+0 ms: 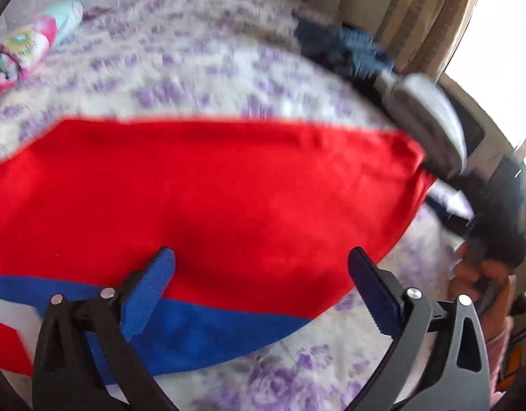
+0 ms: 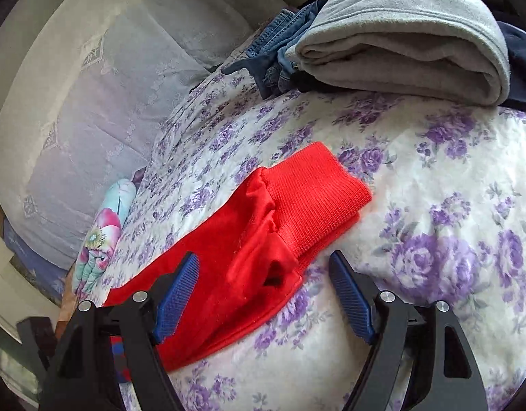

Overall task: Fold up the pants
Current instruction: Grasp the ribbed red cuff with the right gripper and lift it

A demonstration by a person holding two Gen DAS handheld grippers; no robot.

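Red pants (image 1: 211, 198) with a blue and white side stripe (image 1: 208, 328) lie flat on a bed with a purple-flowered cover (image 2: 434, 239). My left gripper (image 1: 261, 251) hovers open over the red cloth near the stripe, and nothing is pinched between its blue pads (image 1: 150, 294). In the right wrist view one leg of the pants (image 2: 256, 257) ends in a ribbed red cuff (image 2: 317, 185). My right gripper (image 2: 263, 257) stands open just above that leg, short of the cuff, with its pads (image 2: 351, 304) apart and off the fabric.
A folded grey garment (image 2: 399, 34) and crumpled jeans (image 2: 280, 51) lie at the far end of the bed. A rolled flowery cloth (image 2: 102, 236) lies by a pale lace-covered cushion (image 2: 91, 102). A striped curtain (image 1: 410, 10) and a bright window are at the right. A person's hand (image 1: 475, 274) shows there.
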